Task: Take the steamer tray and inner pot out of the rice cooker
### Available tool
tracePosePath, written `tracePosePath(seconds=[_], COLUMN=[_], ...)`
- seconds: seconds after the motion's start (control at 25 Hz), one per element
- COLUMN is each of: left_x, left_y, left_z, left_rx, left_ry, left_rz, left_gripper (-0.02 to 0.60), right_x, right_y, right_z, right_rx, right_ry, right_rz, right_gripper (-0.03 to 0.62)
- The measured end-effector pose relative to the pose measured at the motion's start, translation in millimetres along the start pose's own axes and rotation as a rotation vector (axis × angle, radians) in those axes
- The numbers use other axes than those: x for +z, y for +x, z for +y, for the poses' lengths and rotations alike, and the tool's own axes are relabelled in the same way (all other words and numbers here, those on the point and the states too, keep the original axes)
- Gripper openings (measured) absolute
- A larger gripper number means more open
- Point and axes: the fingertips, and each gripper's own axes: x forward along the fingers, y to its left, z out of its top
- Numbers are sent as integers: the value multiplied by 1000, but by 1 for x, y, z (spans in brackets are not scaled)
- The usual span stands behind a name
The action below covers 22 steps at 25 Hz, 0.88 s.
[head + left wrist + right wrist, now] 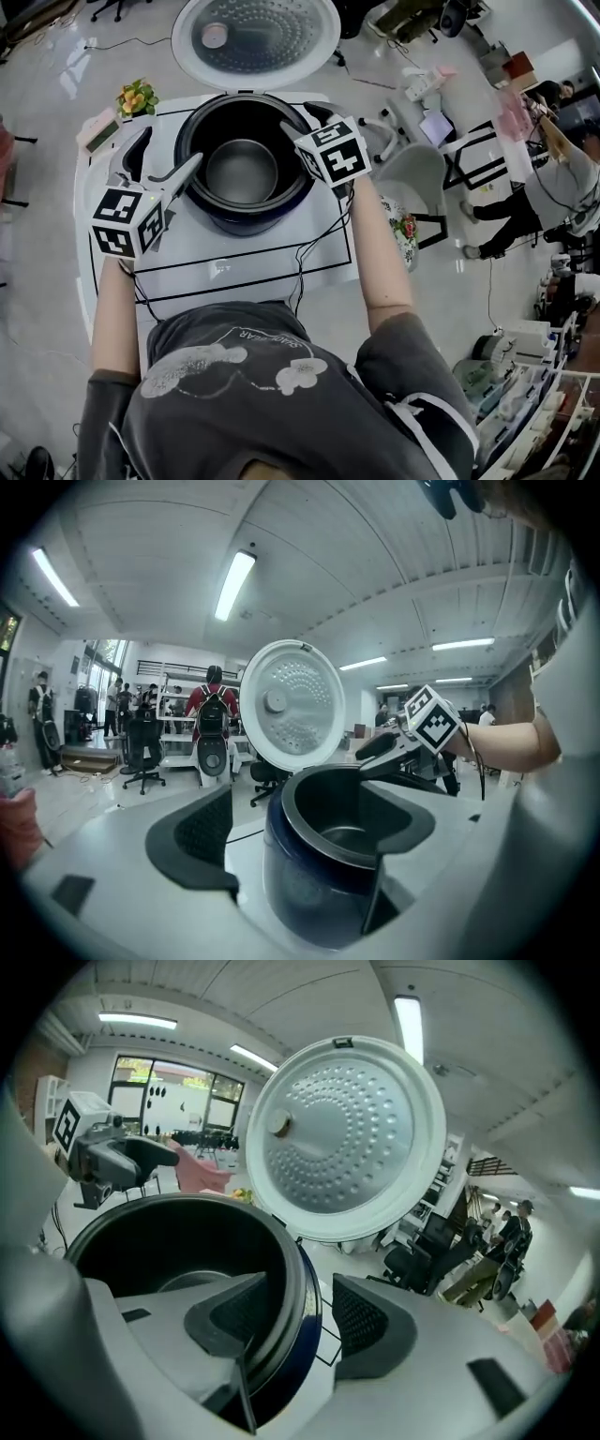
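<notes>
Find the pot (242, 172) seated in the cooker (246, 223) at the middle of the table (234, 272), under the raised lid (255, 37); look in vain for a steamer tray in any view, and so treat the pot as the thing to lift; note the left gripper (172, 144) straddling the rim on the cooker's left, one jaw outside the wall and one over the hollow, spread wide and pressing on nothing; note the right gripper (302, 118) doing likewise on the opposite side, one jaw down inside the pot and the other outside the blue wall, released too, with a gap at the outer pad; judge the grab not yet made; before closing, draw each outer jaw in to catch the pot's own lip rather than the cooker's whole wall, probably too thick and fixed besides; seat the pads squarely at points facing one another across the pot, for balance; close both firmly, expecting a slip from the smooth lining under a light pinch; lift straight up, level, both sides together, to avoid jamming the pot against the cavity; mind the lid behind and the cables (302, 258) trailing across the table by the right arm; set down well clear of the cooker.
</notes>
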Motion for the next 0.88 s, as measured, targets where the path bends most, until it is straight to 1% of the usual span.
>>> tracePosePath(seconds=[0.12, 0.24, 0.44, 0.52, 0.6, 0.64, 0.76, 0.88], left_x=[-2, -2, -4, -6, -7, -7, -7, -7], left_y=[8, 14, 19, 21, 23, 23, 23, 24], left_z=[-1, -2, -4, -5, -6, -7, -8, -5], left_rx=[19, 37, 54, 58, 61, 63, 66, 70], left_ry=[-4, -7, -15, -21, -22, -21, -19, -20], left_rz=[12, 18, 27, 30, 32, 33, 31, 37], left_gripper=[417, 417, 417, 417, 417, 417, 417, 417], right_x=[-2, -10, -19, -22, -25, -26, -26, -25], right_y=[14, 24, 32, 37, 40, 41, 40, 37], right_z=[7, 13, 10, 6, 0, -2, -2, 1], right_rx=[48, 75, 36, 13, -25, -38, -34, -26], right_ry=[-65, -137, -234, -243, -239, -237, -235, -240], right_rz=[44, 112, 210, 254, 285, 293, 290, 276], right_gripper=[246, 267, 272, 263, 218, 215, 215, 181])
